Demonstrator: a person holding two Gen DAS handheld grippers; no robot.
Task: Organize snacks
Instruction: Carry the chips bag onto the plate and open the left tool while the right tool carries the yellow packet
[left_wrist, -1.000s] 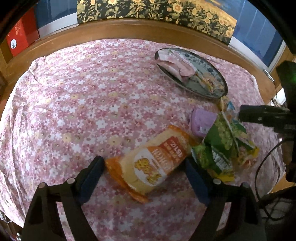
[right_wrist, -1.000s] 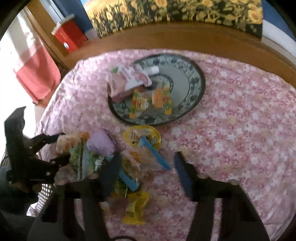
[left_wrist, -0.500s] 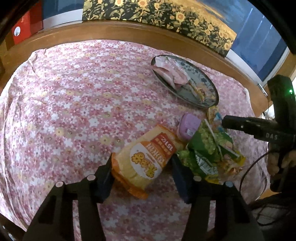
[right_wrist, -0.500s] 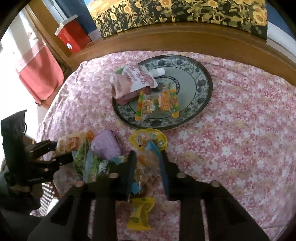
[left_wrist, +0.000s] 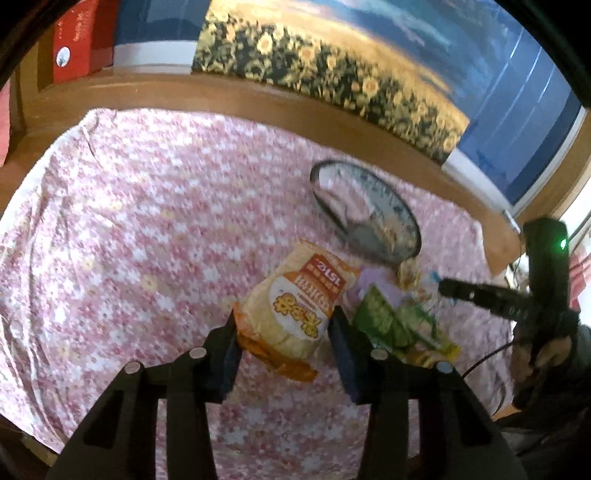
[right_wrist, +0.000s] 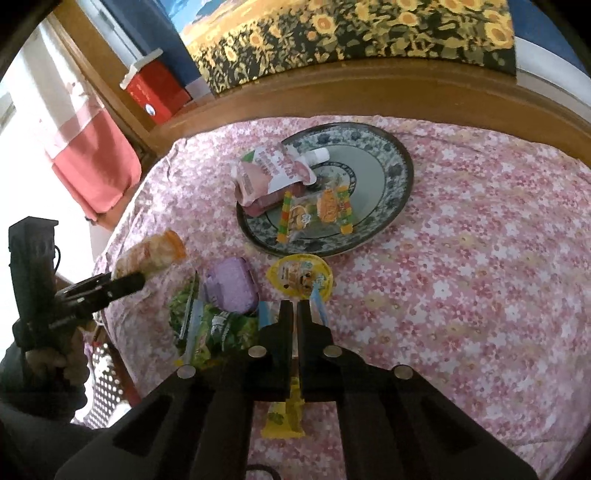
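Left gripper (left_wrist: 282, 334) is closing on the orange snack bag (left_wrist: 295, 310), pads pressing its sides. Right gripper (right_wrist: 294, 314) is pinched narrow in the snack pile near the tablecloth's (right_wrist: 480, 277) left edge. Plate (right_wrist: 399, 173) sits farther back; open cloth to the right.

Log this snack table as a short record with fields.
left tool: jaws closing, pads against the sides of the orange bag
right tool: shut on a blue-edged packet
plate: holds a pink pouch and a candy packet
on the cloth: purple packet, yellow cup, green bag
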